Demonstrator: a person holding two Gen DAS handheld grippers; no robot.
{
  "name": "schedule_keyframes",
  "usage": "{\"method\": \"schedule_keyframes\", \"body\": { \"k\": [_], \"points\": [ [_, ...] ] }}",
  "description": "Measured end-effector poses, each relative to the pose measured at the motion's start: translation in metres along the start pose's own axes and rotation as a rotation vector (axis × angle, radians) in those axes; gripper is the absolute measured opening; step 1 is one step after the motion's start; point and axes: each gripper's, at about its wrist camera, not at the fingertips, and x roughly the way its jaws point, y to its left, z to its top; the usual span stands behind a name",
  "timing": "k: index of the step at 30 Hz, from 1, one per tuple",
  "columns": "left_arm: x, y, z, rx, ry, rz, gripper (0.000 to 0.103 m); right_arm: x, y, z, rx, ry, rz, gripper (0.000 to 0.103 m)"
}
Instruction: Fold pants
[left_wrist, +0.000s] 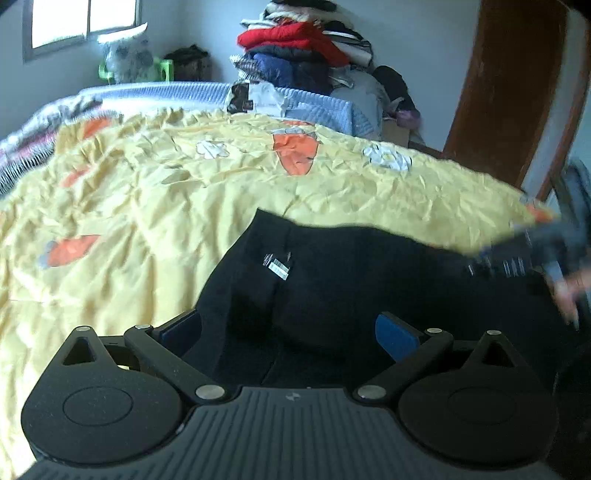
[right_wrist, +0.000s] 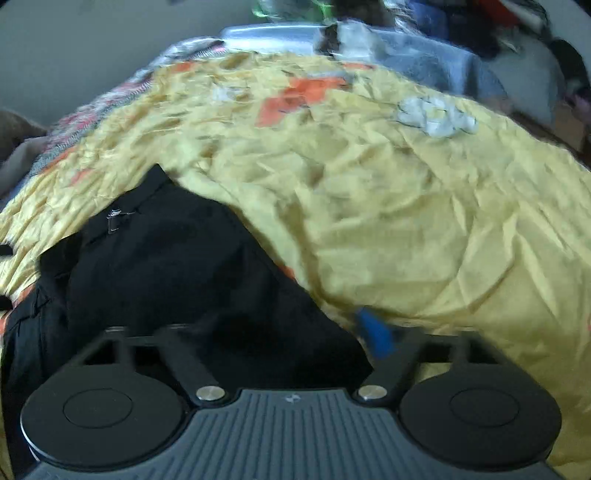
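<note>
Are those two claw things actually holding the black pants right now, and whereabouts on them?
The black pants lie between both grippers' fingers, near the edge closest to the cameras, but the blurred views don't show either pair of pads pressing on the fabric.

Black pants (left_wrist: 332, 280) lie bunched on the yellow bedspread (left_wrist: 147, 192) — near edge; a small tag shows. Fabric rumpled.

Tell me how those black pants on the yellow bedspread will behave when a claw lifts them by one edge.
The black pants lie in soft folds on the yellow bedspread, so they will probably drape and sag, not hold shape. The cloth looks thick and matte, so slipping seems unlikely. Lifted from one edge, the rest would likely drag across the crinkled spread.
</note>
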Motion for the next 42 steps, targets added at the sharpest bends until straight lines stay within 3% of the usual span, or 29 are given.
{"method": "schedule_keyframes", "body": {
  "k": [1,3,6,9,11,13,16,17,18,19,20,21,23,26,31,33,35,36,37,39,40,42],
  "points": [
    [0.007,0.002,0.008,-0.037,0.013,-0.024,0.102,-0.005,0.006,-0.004,-0.024,-0.003,0.003,0.008],
    [0.024,0.006,0.023,-0.128,0.062,-0.088,0.102,-0.014,0.030,-0.016,-0.135,-0.002,-0.029,0.007],
    [0.048,0.012,0.038,-0.266,0.144,-0.184,0.102,-0.030,0.087,-0.040,-0.367,-0.026,-0.154,0.006],
    [0.072,0.015,0.048,-0.372,0.220,-0.254,0.102,-0.043,0.140,-0.074,-0.595,-0.050,-0.233,0.004],
    [0.087,0.017,0.052,-0.441,0.251,-0.274,0.102,-0.045,0.160,-0.093,-0.682,-0.052,-0.273,0.004],
    [0.101,0.020,0.054,-0.491,0.286,-0.273,0.100,-0.046,0.164,-0.102,-0.698,-0.060,-0.282,0.004],
    [0.113,0.036,0.050,-0.660,0.302,-0.289,0.097,-0.047,0.164,-0.106,-0.693,-0.079,-0.282,0.004],
    [0.116,0.040,0.049,-0.706,0.305,-0.305,0.085,-0.047,0.164,-0.106,-0.688,-0.085,-0.281,0.004],
    [0.117,0.043,0.048,-0.734,0.312,-0.313,0.061,-0.049,0.165,-0.106,-0.676,-0.088,-0.279,0.004],
    [0.117,0.045,0.047,-0.739,0.318,-0.324,0.045,-0.050,0.164,-0.107,-0.669,-0.092,-0.281,0.004],
    [0.115,0.047,0.044,-0.749,0.323,-0.345,0.017,-0.051,0.165,-0.107,-0.662,-0.097,-0.285,0.004],
    [0.111,0.049,0.039,-0.770,0.316,-0.368,0.007,-0.052,0.166,-0.108,-0.648,-0.101,-0.282,0.004],
    [0.088,0.056,0.029,-0.780,0.252,-0.393,0.004,-0.058,0.167,-0.109,-0.608,-0.110,-0.255,0.004],
    [0.042,0.063,0.014,-0.719,0.184,-0.405,0.004,-0.076,0.174,-0.117,-0.519,-0.130,-0.142,0.004],
    [-0.020,0.079,-0.037,-0.666,0.194,-0.426,0.004,-0.097,0.209,-0.149,-0.470,-0.103,0.001,0.004],
    [-0.037,0.084,-0.056,-0.672,0.188,-0.432,0.004,-0.102,0.225,-0.161,-0.489,-0.107,-0.022,0.004],
    [-0.047,0.085,-0.067,-0.659,0.171,-0.438,0.004,-0.107,0.237,-0.171,-0.510,-0.150,-0.125,0.005],
    [-0.049,0.086,-0.070,-0.657,0.160,-0.432,0.004,-0.107,0.244,-0.176,-0.533,-0.168,-0.213,0.007],
    [-0.049,0.085,-0.072,-0.654,0.155,-0.426,0.004,-0.107,0.250,-0.181,-0.553,-0.185,-0.285,0.015],
    [-0.051,0.086,-0.075,-0.652,0.146,-0.430,0.004,-0.101,0.256,-0.186,-0.585,-0.208,-0.404,0.050],
    [-0.052,0.084,-0.075,-0.651,0.138,-0.433,0.004,-0.095,0.257,-0.188,-0.596,-0.209,-0.471,0.076],
    [-0.058,0.082,-0.075,-0.634,0.126,-0.436,0.004,-0.083,0.253,-0.189,-0.623,-0.209,-0.551,0.077]
  ]
}}
